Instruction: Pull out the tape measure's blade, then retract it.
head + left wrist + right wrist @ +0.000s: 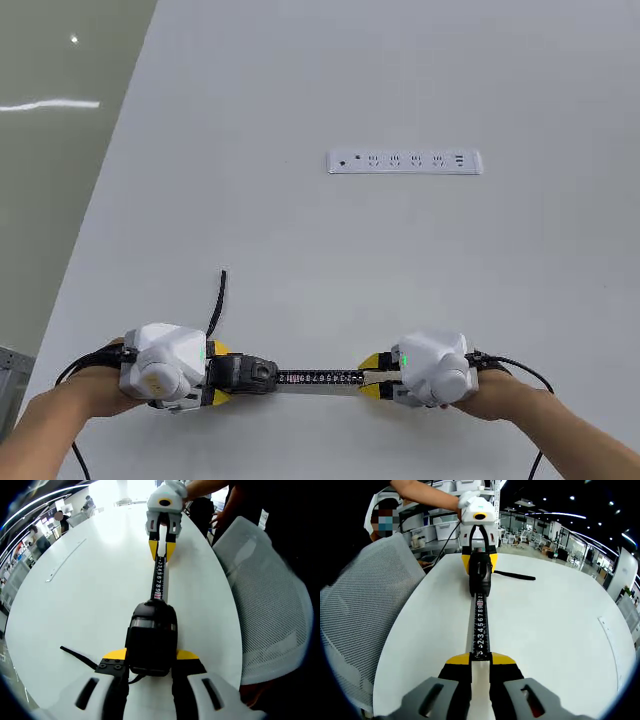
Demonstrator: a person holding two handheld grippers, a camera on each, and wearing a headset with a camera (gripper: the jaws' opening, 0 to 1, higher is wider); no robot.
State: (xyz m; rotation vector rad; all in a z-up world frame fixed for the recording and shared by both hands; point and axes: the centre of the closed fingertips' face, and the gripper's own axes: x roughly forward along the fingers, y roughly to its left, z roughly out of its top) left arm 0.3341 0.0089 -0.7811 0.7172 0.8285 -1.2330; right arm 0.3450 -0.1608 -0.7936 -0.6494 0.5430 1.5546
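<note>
A black tape measure case (250,374) rests low on the white table (330,240), and my left gripper (216,375) is shut on it. In the left gripper view the case (150,635) sits between the yellow fingertips. Its blade (320,378) stretches rightward, numbered side up, to my right gripper (371,376), which is shut on the blade's end. The right gripper view shows the blade (480,627) running from its jaws to the case (480,575). A thin black strap (217,300) trails from the case.
A white power strip (404,161) lies flat at the table's middle, far from both grippers. The table's left edge drops to a grey-green floor (60,150). A mesh chair back (270,600) stands beside the table near the person.
</note>
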